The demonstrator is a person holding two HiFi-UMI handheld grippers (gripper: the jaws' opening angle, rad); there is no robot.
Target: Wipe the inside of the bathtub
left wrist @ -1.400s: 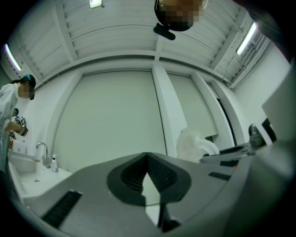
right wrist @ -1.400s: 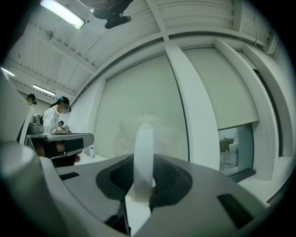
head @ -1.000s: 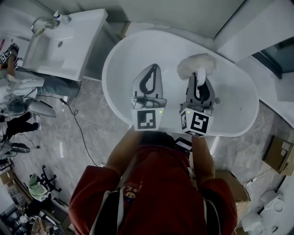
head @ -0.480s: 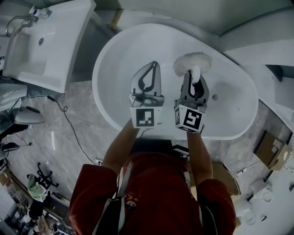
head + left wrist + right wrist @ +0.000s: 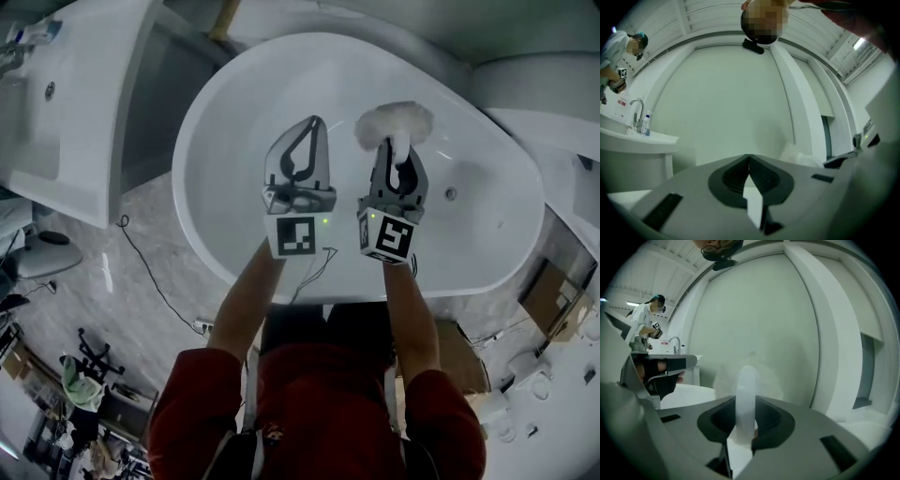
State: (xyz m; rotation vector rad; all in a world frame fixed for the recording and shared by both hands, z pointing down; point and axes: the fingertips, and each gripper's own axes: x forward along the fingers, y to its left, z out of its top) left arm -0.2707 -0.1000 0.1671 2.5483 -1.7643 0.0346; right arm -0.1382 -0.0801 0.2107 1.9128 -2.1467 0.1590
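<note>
Two grippers hover over the white bathtub (image 5: 234, 103), which lies directly below them. Clamped in the right gripper (image 5: 397, 150) is the smooth white handle (image 5: 746, 399) of a fluffy duster (image 5: 394, 124). The left gripper (image 5: 311, 131) has its jaws pressed together on nothing. The duster looks soft and light, and its handle stiff and perhaps slippery, so it is best gripped low. No writing is legible.

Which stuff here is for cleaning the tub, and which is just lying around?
For the job: bathtub, fluffy white brush, right gripper holding it.
Just lying about: washbasin, floor cable, cardboard box.
</note>
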